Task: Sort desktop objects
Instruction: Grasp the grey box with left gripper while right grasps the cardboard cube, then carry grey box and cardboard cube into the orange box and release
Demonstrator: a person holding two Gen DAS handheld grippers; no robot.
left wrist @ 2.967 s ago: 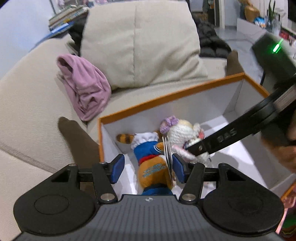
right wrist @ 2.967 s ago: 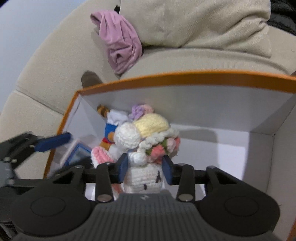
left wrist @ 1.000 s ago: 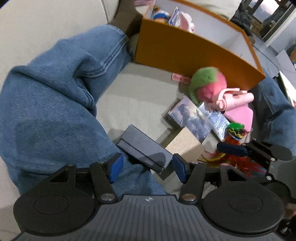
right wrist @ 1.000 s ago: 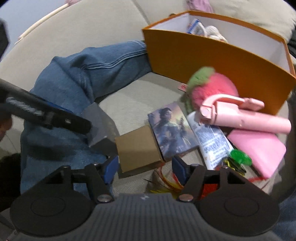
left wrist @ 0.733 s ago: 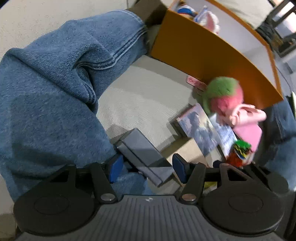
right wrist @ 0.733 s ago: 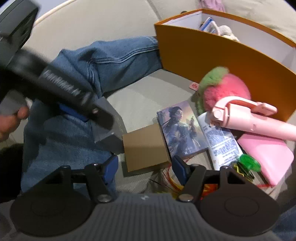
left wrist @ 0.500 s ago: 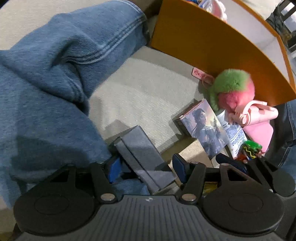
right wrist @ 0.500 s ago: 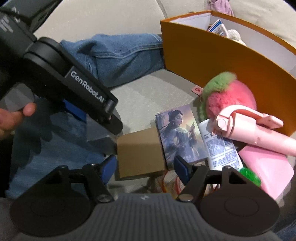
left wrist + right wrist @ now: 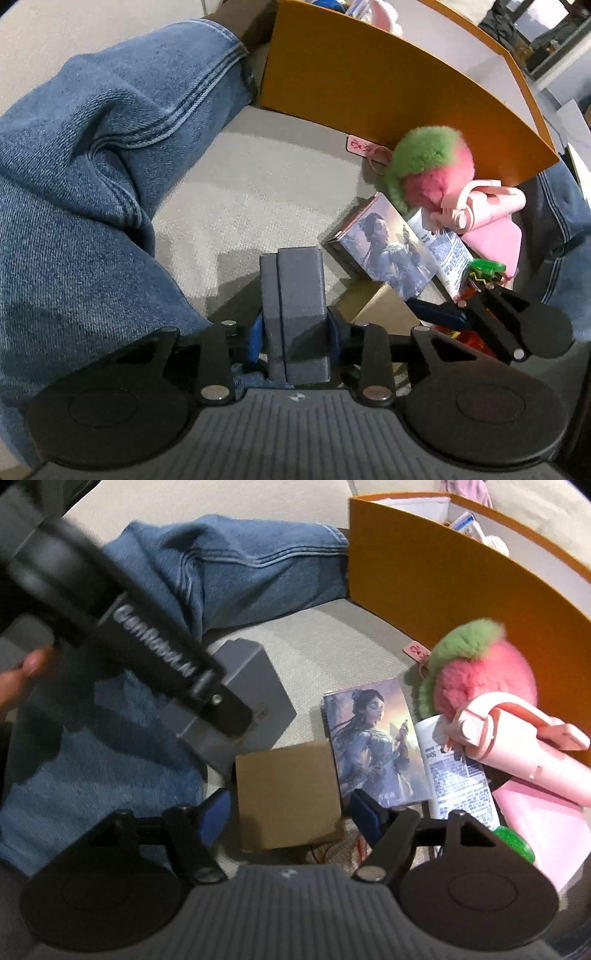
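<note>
A matte grey box [image 9: 300,314] stands on end on the ribbed beige cushion [image 9: 258,192], clamped in the left gripper [image 9: 295,338], whose jaws have just closed. The right gripper [image 9: 290,814] straddles a flat brown cardboard square [image 9: 288,794], pads apart, beside denim jeans [image 9: 92,166]

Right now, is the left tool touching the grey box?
Touching. The left wrist view shows the left tool, whose jaws have just been closing, with both blue pads pressed flat against the sides of the grey box, no gap either side.
</note>
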